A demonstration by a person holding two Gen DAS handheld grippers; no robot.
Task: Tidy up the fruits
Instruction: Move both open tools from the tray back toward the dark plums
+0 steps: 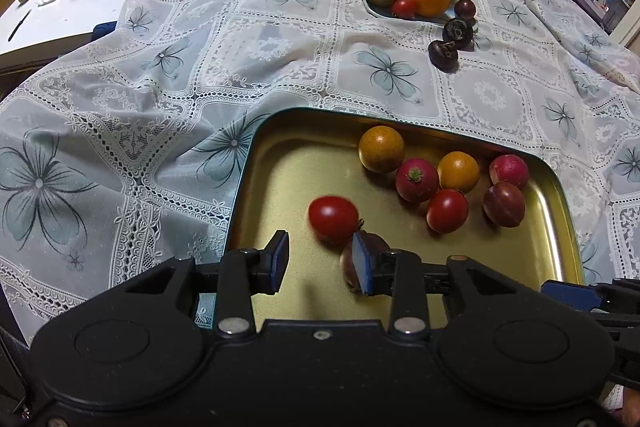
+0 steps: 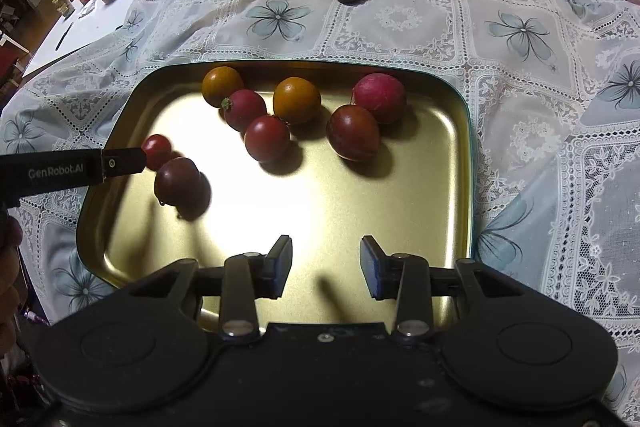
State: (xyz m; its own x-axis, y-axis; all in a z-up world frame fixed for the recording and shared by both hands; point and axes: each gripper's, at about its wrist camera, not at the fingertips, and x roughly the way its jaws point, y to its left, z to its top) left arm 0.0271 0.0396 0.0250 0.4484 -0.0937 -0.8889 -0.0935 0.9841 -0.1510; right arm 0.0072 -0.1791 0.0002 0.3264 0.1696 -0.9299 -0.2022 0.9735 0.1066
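Both my grippers, left gripper (image 1: 322, 263) and right gripper (image 2: 326, 267), hang spread and empty; the cherry tomato (image 1: 333, 219) at 12 o'clock looks soft and roll-prone, so I'd pinch its middle gently.

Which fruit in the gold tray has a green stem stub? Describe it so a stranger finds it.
Find the gold tray on the lace cloth. At its far side, between two orange fruits, lies the pink-red fruit. Only it shows a small green stub.

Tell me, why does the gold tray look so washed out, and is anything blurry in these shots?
Right wrist view: a light glares white off the gold tray floor, with fruit throwing dark shadows. Left wrist view: the nearest red tomato is smeared by blur; the rest looks sharp. Both views: the fisheye lens bends the tablecloth pattern.
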